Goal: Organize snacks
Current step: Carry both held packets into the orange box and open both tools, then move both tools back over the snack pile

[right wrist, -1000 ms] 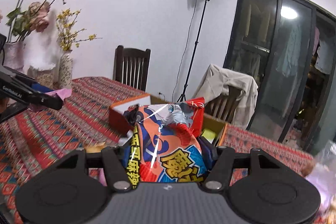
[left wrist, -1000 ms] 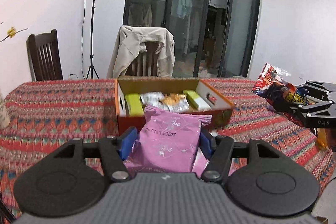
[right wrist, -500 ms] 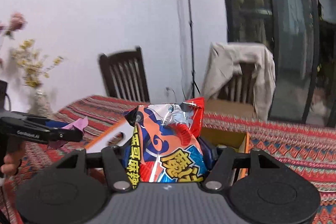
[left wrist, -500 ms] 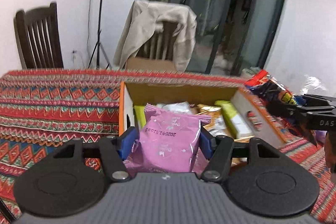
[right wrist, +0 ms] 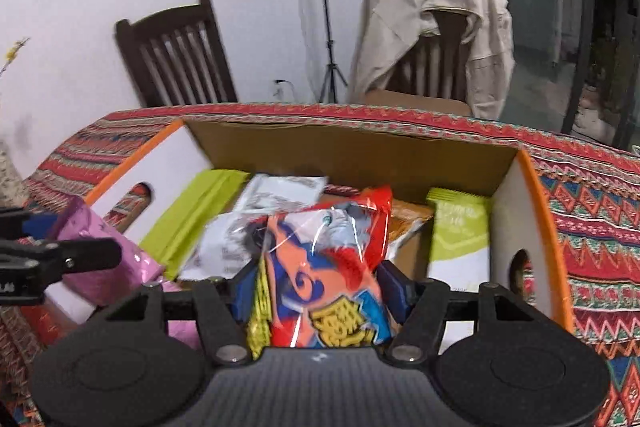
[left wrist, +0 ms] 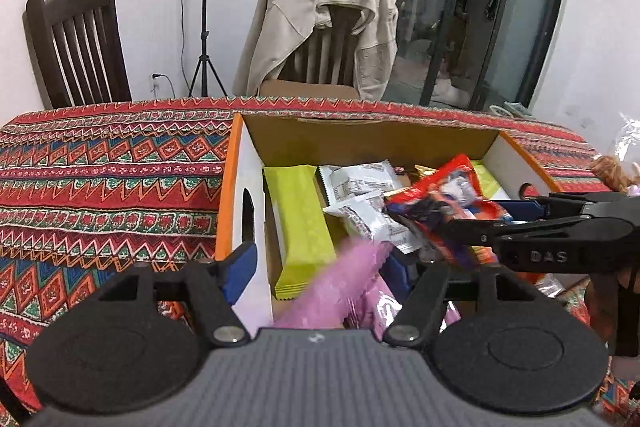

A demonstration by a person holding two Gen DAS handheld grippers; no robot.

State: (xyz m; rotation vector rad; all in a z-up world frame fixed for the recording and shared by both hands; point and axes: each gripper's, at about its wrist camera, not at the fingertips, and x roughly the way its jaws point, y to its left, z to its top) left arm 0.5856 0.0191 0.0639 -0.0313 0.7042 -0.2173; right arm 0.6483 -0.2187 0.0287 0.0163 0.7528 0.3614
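An open cardboard box with orange rims (left wrist: 240, 163) (right wrist: 532, 195) stands on the patterned tablecloth and holds green bars (left wrist: 298, 223), white packets (left wrist: 360, 187) and other snacks. My left gripper (left wrist: 320, 271) has opened over the box's near left corner; the pink snack bag (left wrist: 340, 287) is blurred and slipping out between its fingers. It also shows at the left of the right wrist view (right wrist: 100, 259). My right gripper (right wrist: 320, 287) is shut on a red, blue and orange snack bag (right wrist: 328, 259) and holds it over the box's middle (left wrist: 444, 203).
Two dark wooden chairs stand behind the table, one (left wrist: 80, 43) bare, one draped with a beige jacket (left wrist: 328, 23). A light stand (left wrist: 206, 7) is by the wall. More snack bags (left wrist: 612, 171) lie at the table's right edge.
Both grippers moved forward and down over the box. The left gripper's fingers opened and the pink bag tipped and started dropping. The right gripper brought its bag over the box's middle.
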